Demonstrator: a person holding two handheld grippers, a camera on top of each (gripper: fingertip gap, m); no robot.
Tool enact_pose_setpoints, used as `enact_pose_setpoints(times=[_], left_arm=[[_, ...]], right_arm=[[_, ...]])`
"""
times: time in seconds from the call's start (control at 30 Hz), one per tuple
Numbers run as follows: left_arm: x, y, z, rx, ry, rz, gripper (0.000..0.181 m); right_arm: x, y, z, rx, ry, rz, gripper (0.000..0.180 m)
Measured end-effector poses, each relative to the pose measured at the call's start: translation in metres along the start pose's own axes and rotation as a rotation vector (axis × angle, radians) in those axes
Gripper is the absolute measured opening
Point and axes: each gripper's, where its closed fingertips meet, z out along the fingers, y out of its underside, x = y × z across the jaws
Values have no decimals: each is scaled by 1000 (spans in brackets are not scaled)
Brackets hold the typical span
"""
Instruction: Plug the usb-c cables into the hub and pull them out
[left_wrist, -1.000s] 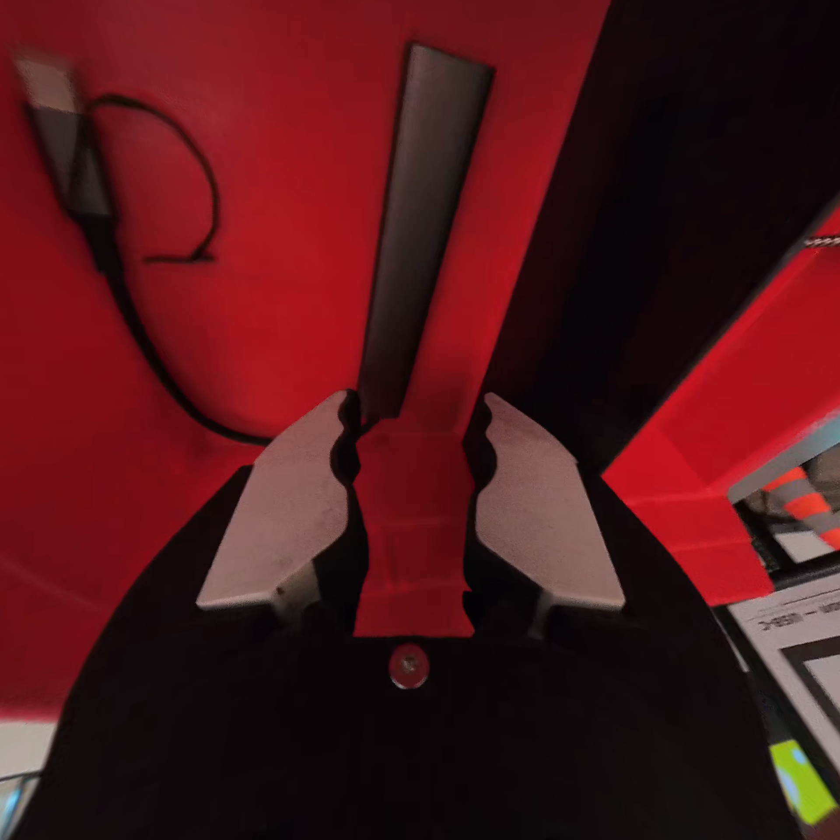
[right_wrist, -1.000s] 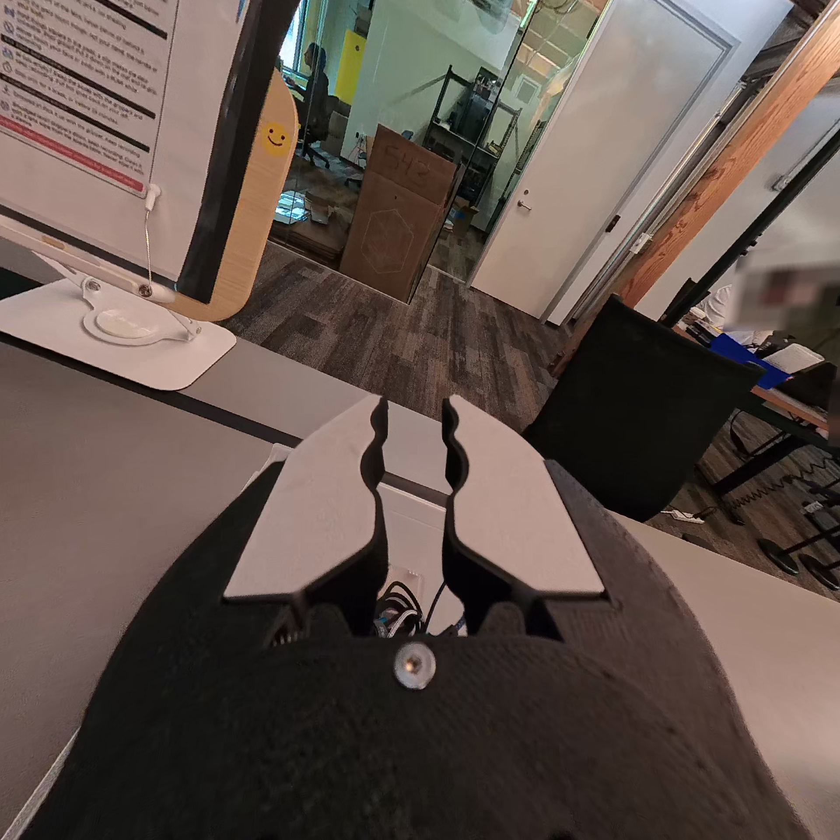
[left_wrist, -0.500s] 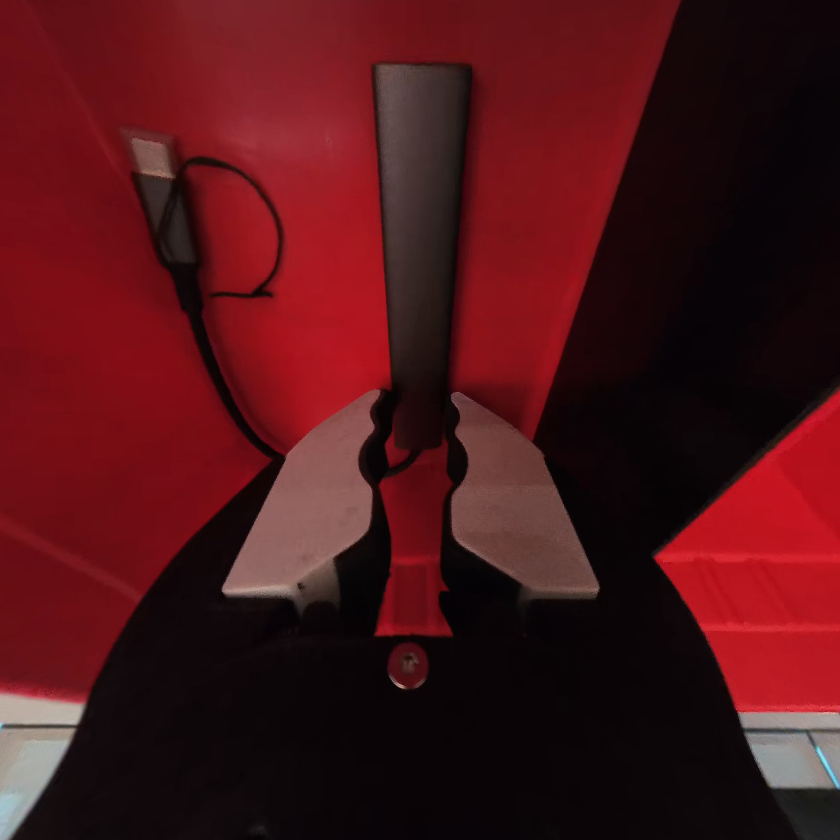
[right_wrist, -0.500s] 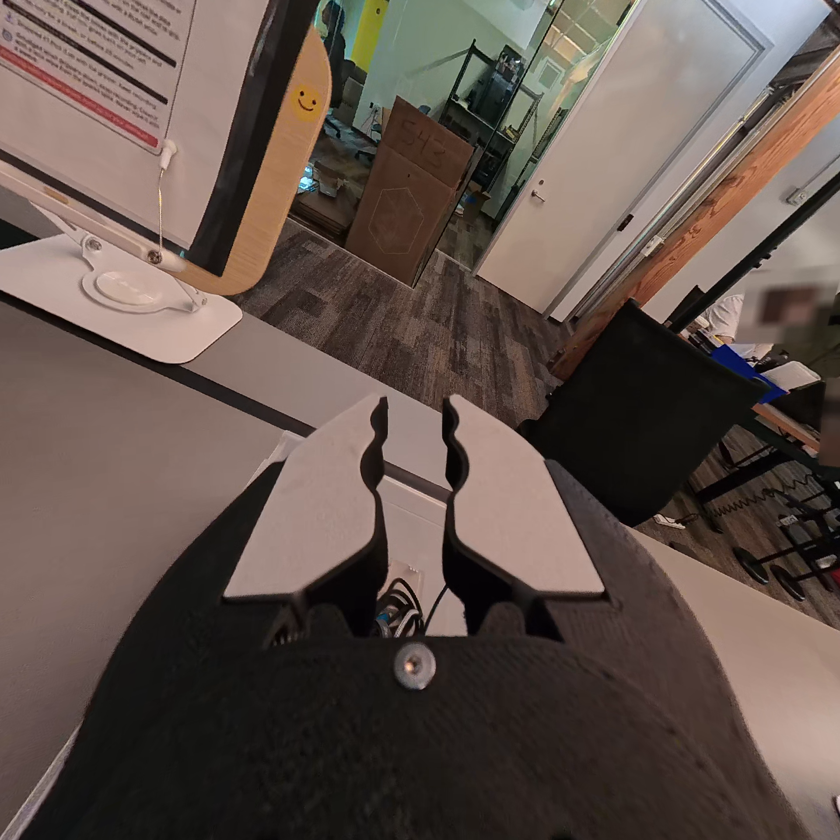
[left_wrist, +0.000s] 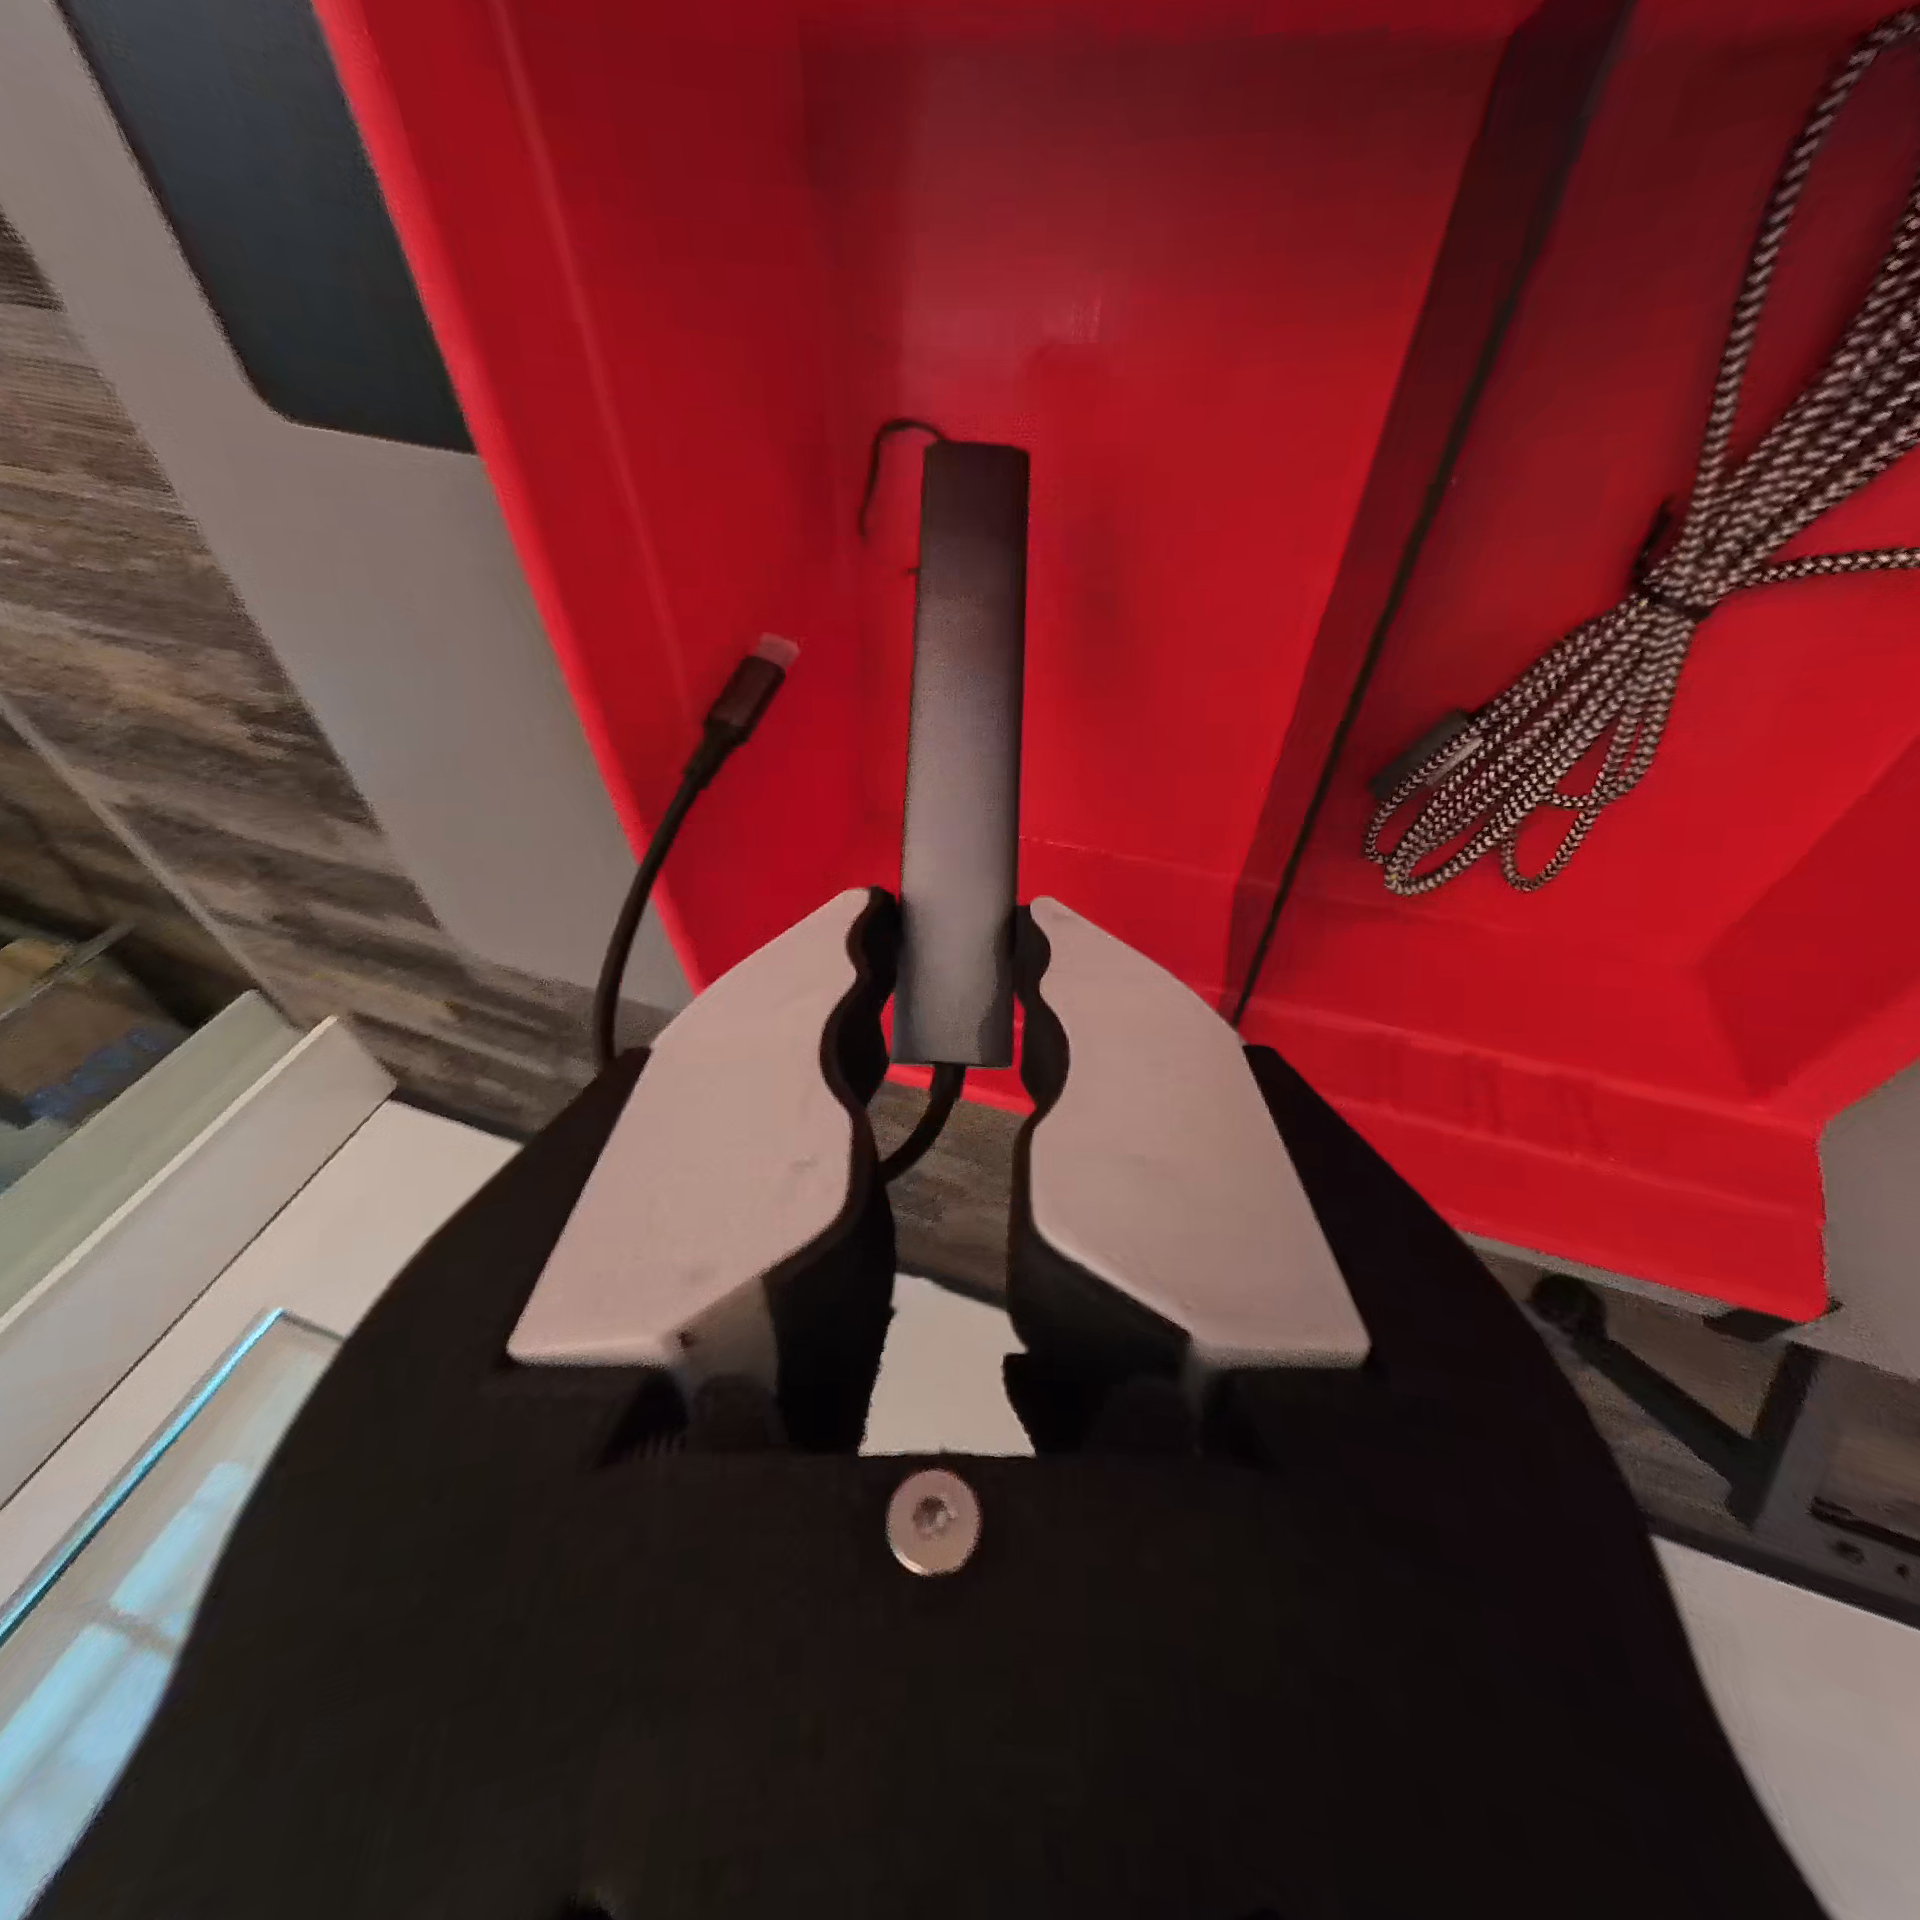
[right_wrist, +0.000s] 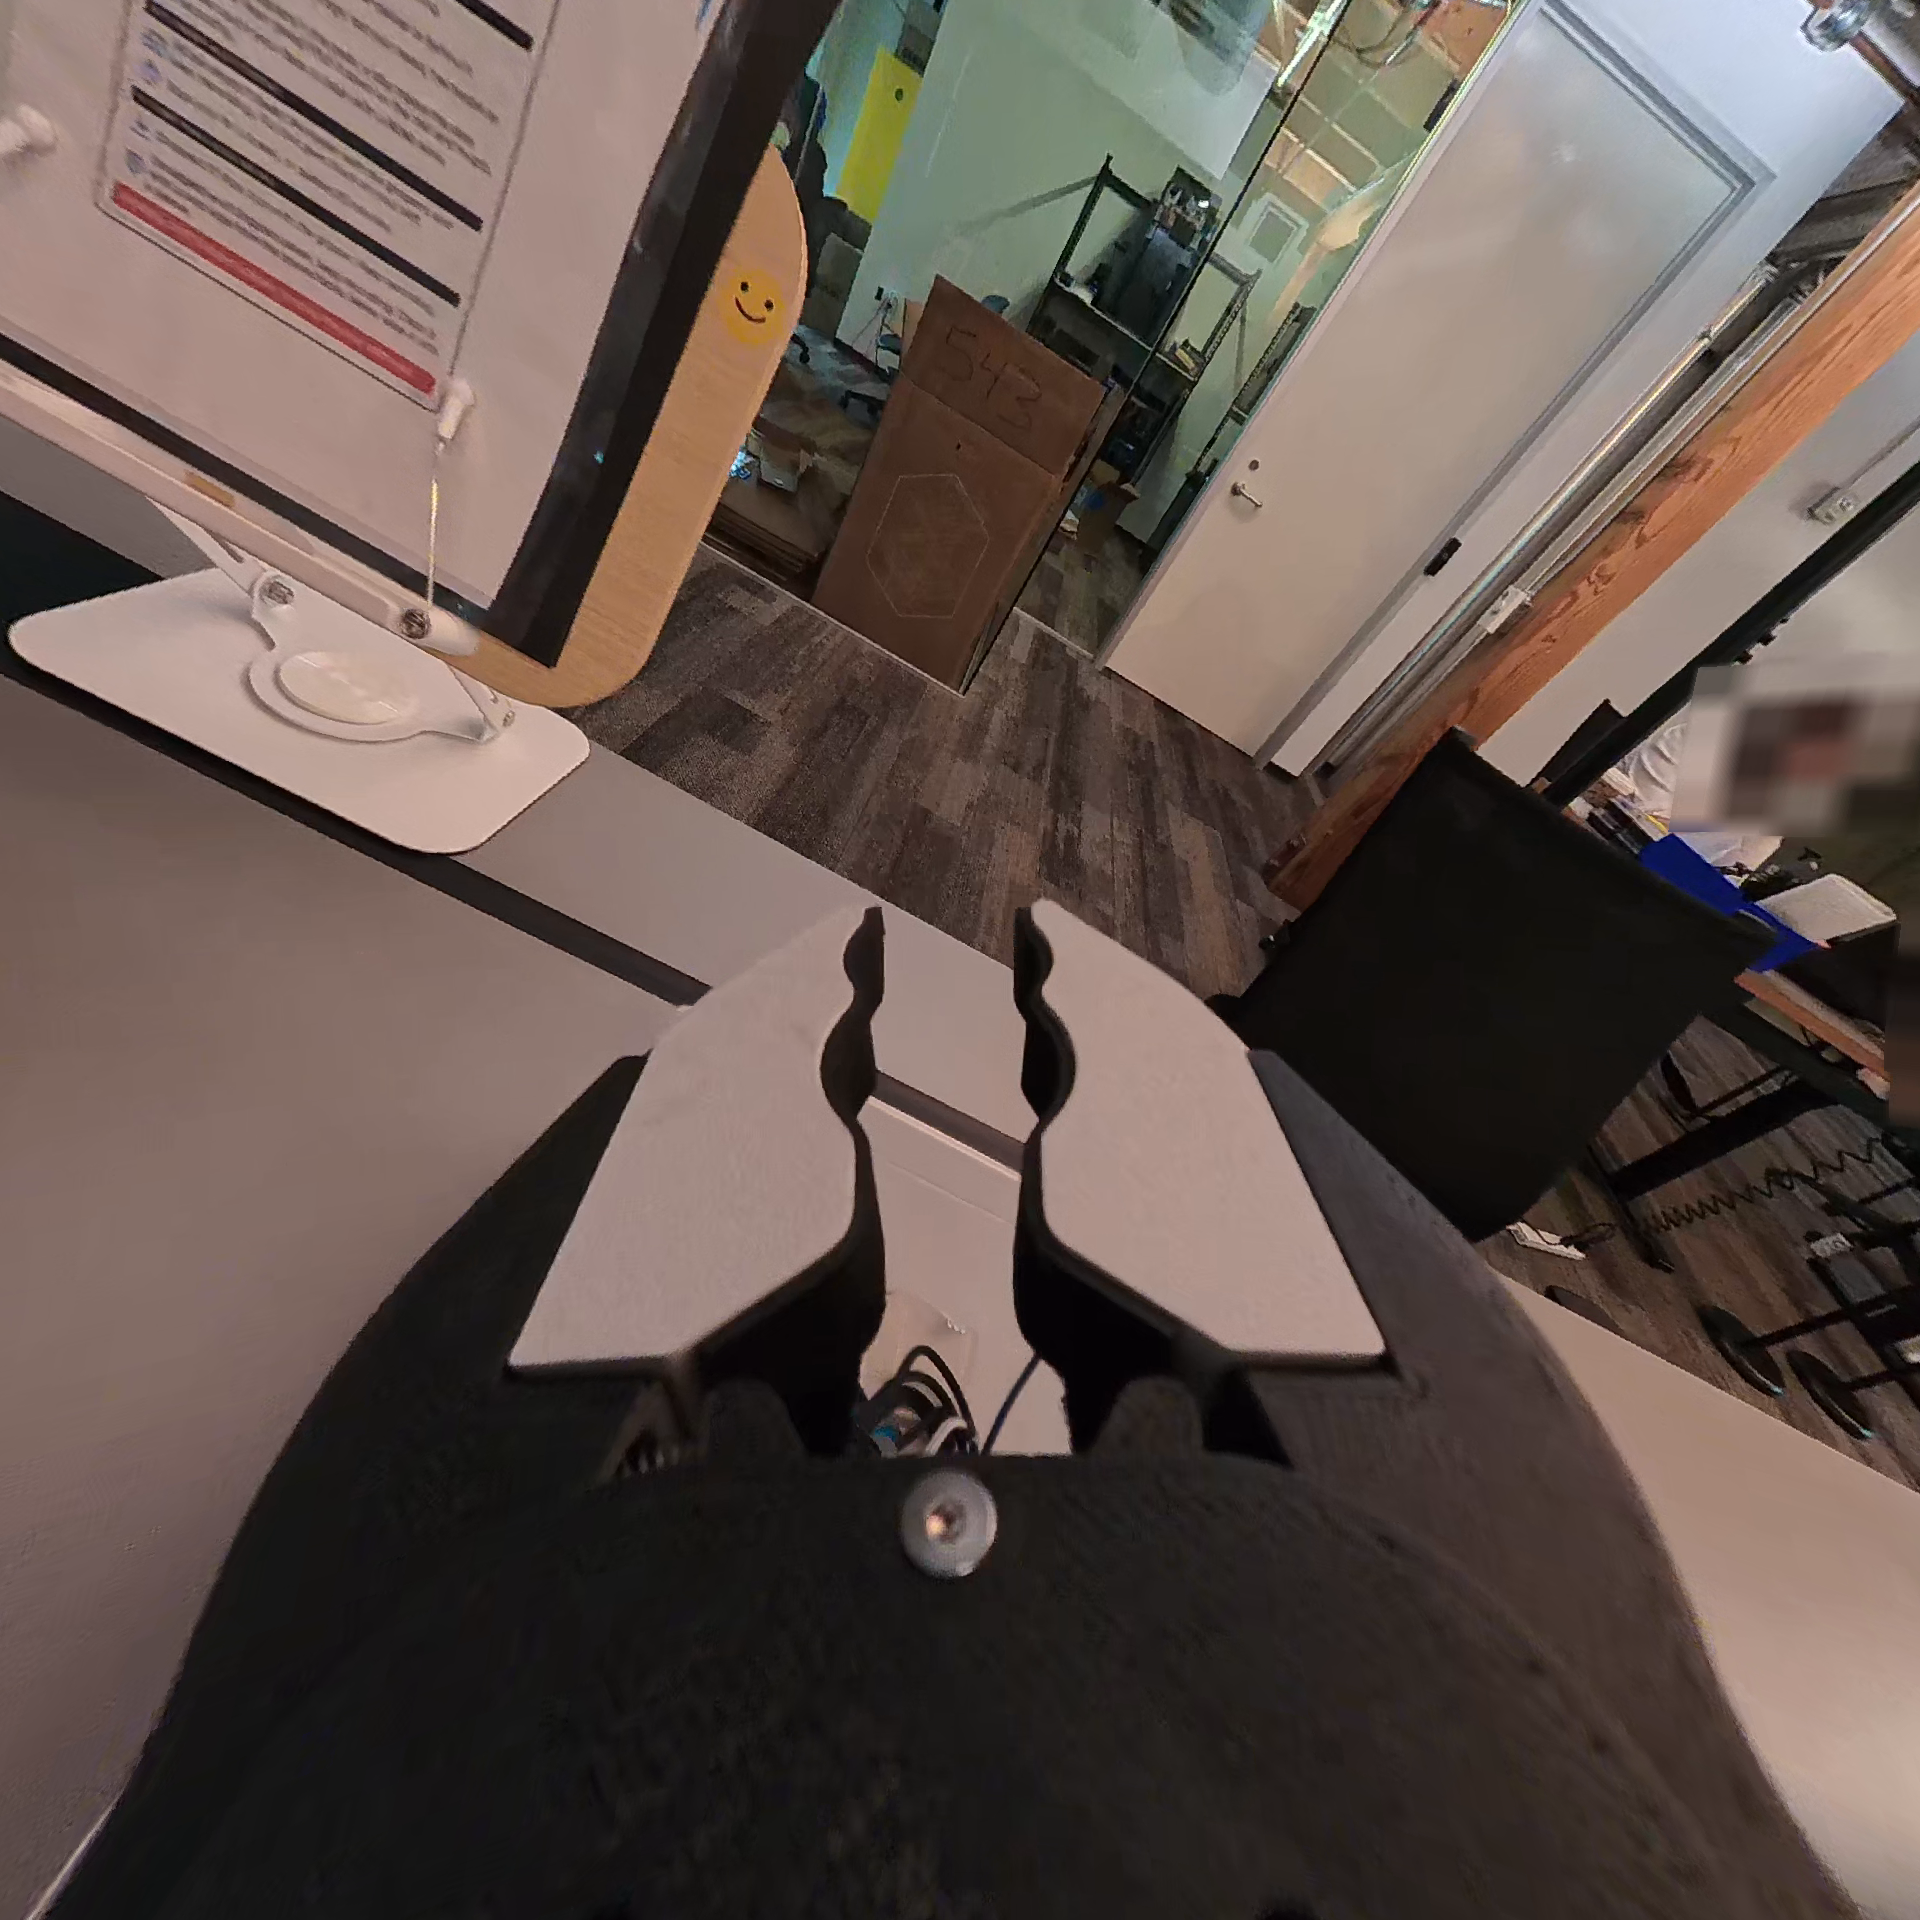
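Note:
My left gripper (left_wrist: 953, 914) is shut on the near end of a slim dark grey hub (left_wrist: 966, 717) and holds it lifted in front of a red bin (left_wrist: 1143, 312). The hub's own black cable (left_wrist: 665, 831) loops from its near end to the left and ends in a plug (left_wrist: 753, 691) that hangs free. A bundle of black-and-white braided cables (left_wrist: 1621, 707) lies in the bin's right compartment. My right gripper (right_wrist: 948, 920) has a narrow gap between its fingers, holds nothing, and hovers over a grey table (right_wrist: 260, 1039).
A black divider (left_wrist: 1382, 644) splits the red bin. A white stand base (right_wrist: 312, 707) with a board sits at the back left of the table. A black chair (right_wrist: 1455, 987) and a cardboard box (right_wrist: 956, 499) stand beyond the table edge. My hands' fingertips stand some 60 centimetres from each other.
My left gripper closed on the hub and lifted it up out of the bin; the view pulled back. The right gripper stayed about where it was, tilting slightly.

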Motion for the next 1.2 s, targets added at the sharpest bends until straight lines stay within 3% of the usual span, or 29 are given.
enact_pose_setpoints(times=[0.33, 0.43, 0.57, 0.7, 0.87, 1.0, 1.2], left_arm=[[1, -35, -99, -44, -123, 6, 21], [10, -70, -130, 71, -94, -66, 21], [32, -137, -149, 260, 89, -204, 21], [58, -211, -134, 364, 208, -199, 21], [98, -280, -82, 309, 363, -236, 21], [127, -297, -41, 237, 390, -209, 21], [146, -290, -4, 244, 402, -225, 21]], right_arm=[[-14, -22, -12, 88, -80, 31, 24], [-23, -30, -16, 118, -124, 40, 24], [-33, -37, -21, 151, -180, 55, 24], [-33, -40, -28, 177, -211, 87, 24], [-34, -41, -35, 202, -256, 137, 25], [-35, -43, -40, 230, -294, 162, 25], [-28, -47, -48, 289, -343, 250, 25]])
